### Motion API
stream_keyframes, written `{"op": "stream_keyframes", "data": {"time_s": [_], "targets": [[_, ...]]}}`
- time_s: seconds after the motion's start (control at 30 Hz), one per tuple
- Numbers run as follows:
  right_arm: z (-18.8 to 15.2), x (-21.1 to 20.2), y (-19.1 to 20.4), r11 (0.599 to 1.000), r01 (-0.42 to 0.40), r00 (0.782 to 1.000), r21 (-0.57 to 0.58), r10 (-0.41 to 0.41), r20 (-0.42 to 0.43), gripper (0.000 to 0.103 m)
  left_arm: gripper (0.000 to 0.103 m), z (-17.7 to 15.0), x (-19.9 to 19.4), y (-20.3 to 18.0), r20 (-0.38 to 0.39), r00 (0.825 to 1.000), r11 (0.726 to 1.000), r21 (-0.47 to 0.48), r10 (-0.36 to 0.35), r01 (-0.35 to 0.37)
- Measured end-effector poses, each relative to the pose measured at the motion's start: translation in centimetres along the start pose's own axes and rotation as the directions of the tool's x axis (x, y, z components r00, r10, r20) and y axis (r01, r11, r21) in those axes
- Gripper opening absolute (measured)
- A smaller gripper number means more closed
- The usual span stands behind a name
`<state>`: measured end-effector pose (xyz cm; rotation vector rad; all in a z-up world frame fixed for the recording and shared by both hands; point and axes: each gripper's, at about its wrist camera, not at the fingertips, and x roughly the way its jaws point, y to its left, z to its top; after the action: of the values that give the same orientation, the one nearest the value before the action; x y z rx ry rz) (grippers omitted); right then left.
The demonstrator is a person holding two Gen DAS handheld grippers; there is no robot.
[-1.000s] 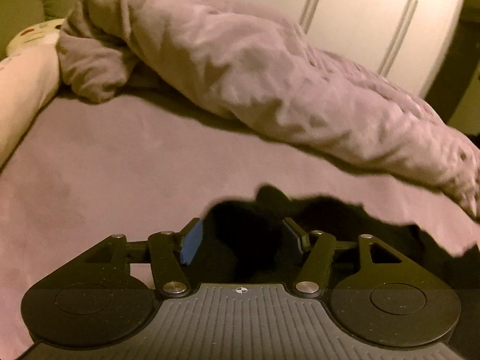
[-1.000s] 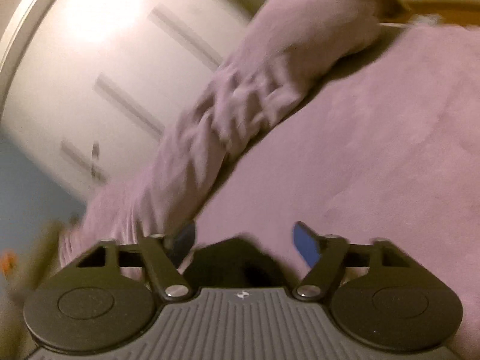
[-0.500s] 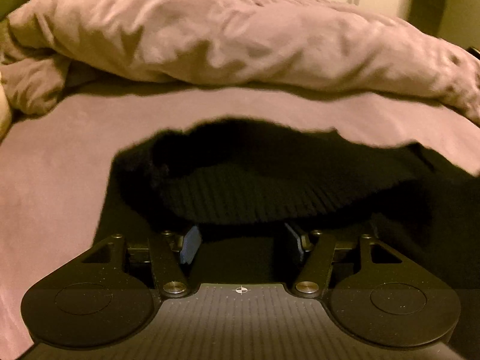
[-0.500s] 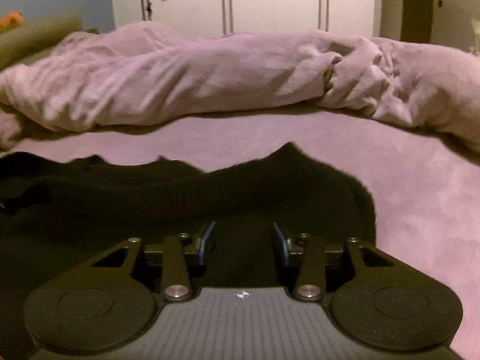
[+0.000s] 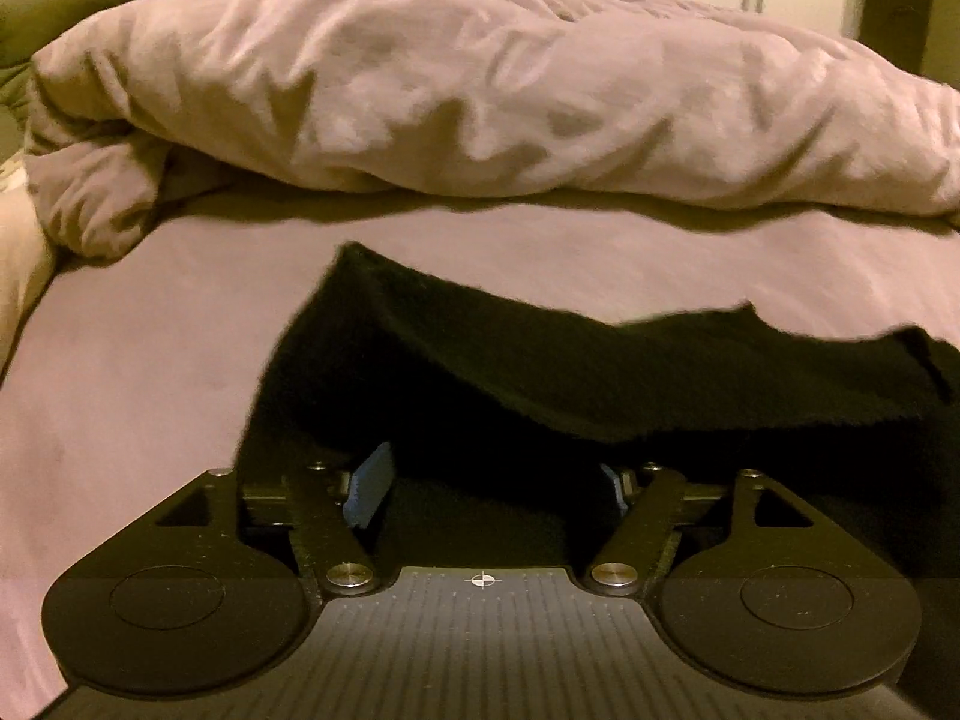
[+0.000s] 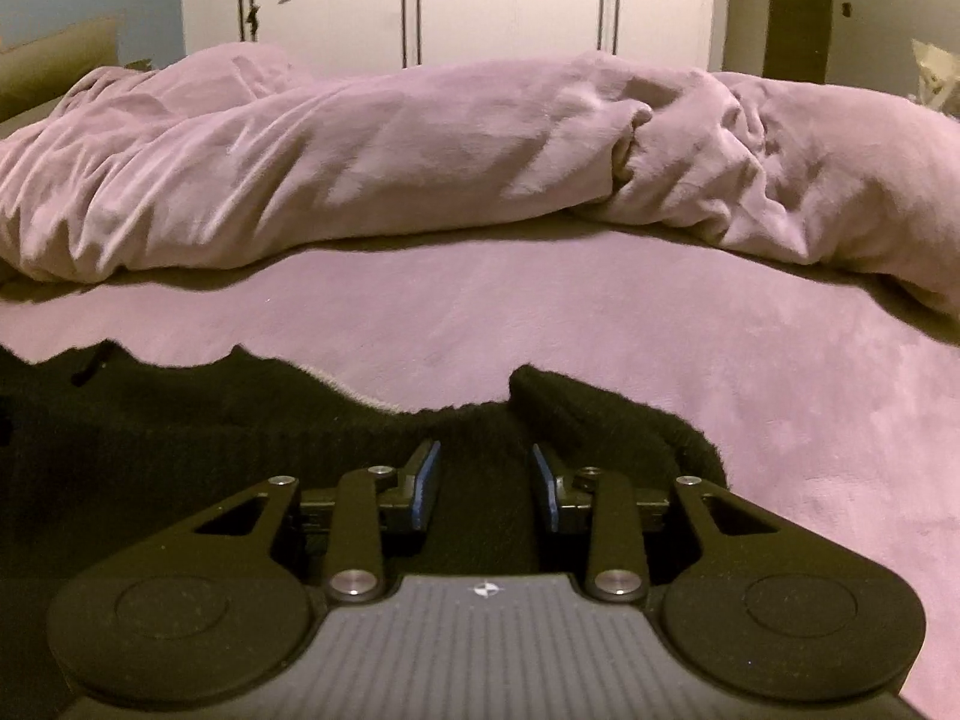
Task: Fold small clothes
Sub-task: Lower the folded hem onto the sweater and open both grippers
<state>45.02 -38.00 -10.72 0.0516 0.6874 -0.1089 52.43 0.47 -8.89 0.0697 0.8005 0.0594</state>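
A black knit garment [image 5: 600,372] lies spread on the purple bed sheet [image 5: 138,372]. My left gripper [image 5: 492,483] hangs low over the garment's left part. Its jaws are opening, and the dark fabric lies between the blue pads [image 5: 369,489] without being pinched. In the right wrist view the same garment [image 6: 240,420] fills the lower left, with a raised fold at its right end. My right gripper [image 6: 486,480] sits on that end with its jaws closing. Fabric lies between its pads [image 6: 427,483], and a gap still shows.
A bunched purple duvet [image 5: 480,90] runs across the far side of the bed [image 6: 360,168]. White wardrobe doors [image 6: 510,0] stand behind it. A pale pillow [image 5: 18,252] lies at the left edge. Bare sheet [image 6: 780,420] stretches to the right of the garment.
Both views have levelled out and dropped closer to the bed. The black garment now fills the space under both grippers. The left jaws have widened and the right jaws have narrowed.
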Motion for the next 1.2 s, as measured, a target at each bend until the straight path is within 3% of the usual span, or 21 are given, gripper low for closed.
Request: {"op": "stream_keyframes", "data": {"time_s": [0.1,0.17,0.27,0.4,0.57,0.67,0.73,0.83,0.97,1.03,1.1,1.2], "targets": [[0.6,0.3,-0.8,0.998,0.028,1.000,0.051,-0.028,0.006,0.023,0.083,0.5,0.2,1.1,0.003,0.998,0.996,-0.060,0.061,-0.060],[1.1,0.0,-1.6,0.993,0.033,0.999,0.112,-0.036,0.021,0.023,0.084,0.5,-0.2,2.0,0.008,0.998,0.994,-0.093,0.057,-0.056],[0.7,-2.0,-2.4,0.986,0.028,0.996,0.165,-0.042,0.082,0.024,0.084,-0.5,-1.6,2.7,0.038,0.997,0.997,-0.045,0.069,-0.068],[-1.5,-5.8,-2.1,0.995,0.071,0.986,0.069,-0.080,0.146,0.038,0.087,-3.0,-3.4,4.1,0.046,0.996,0.997,0.011,0.076,-0.077],[-3.2,-8.3,-1.3,1.000,-0.022,0.988,0.013,0.020,0.154,0.038,0.087,-4.5,-5.4,2.6,0.052,0.999,0.996,0.082,0.013,-0.018],[-2.7,-8.0,0.1,0.997,-0.081,0.986,-0.020,0.083,0.144,0.038,0.087,-4.1,-6.6,0.0,0.072,0.994,0.989,0.130,-0.086,0.076],[-2.2,-7.4,0.9,0.997,-0.070,0.988,-0.031,0.074,0.136,0.038,0.091,-3.5,-6.7,-2.2,0.086,0.986,0.977,0.170,-0.146,0.130],[-1.4,-5.3,1.2,0.997,-0.065,0.995,-0.043,0.068,0.073,0.037,0.092,-2.6,-4.9,-4.8,0.065,0.984,0.968,0.203,-0.164,0.148],[-1.4,-2.0,1.4,0.996,0.017,1.000,-0.091,-0.015,0.024,0.034,0.092,-1.6,-1.0,-6.5,0.024,0.994,0.981,0.163,-0.111,0.105],[-1.3,-1.1,1.0,0.997,0.017,1.000,-0.081,-0.015,0.022,0.034,0.094,-1.2,0.3,-6.5,0.041,0.996,0.986,0.153,-0.073,0.066],[-1.1,-0.9,0.7,0.998,0.031,0.999,-0.061,-0.029,0.034,0.033,0.095,-0.7,0.8,-6.3,0.068,0.997,0.989,0.149,-0.027,0.017],[-1.3,-2.3,0.7,0.999,0.035,0.997,-0.028,-0.033,0.065,0.034,0.091,-0.2,0.3,-5.1,0.074,0.997,0.997,0.082,-0.004,-0.002]]}}
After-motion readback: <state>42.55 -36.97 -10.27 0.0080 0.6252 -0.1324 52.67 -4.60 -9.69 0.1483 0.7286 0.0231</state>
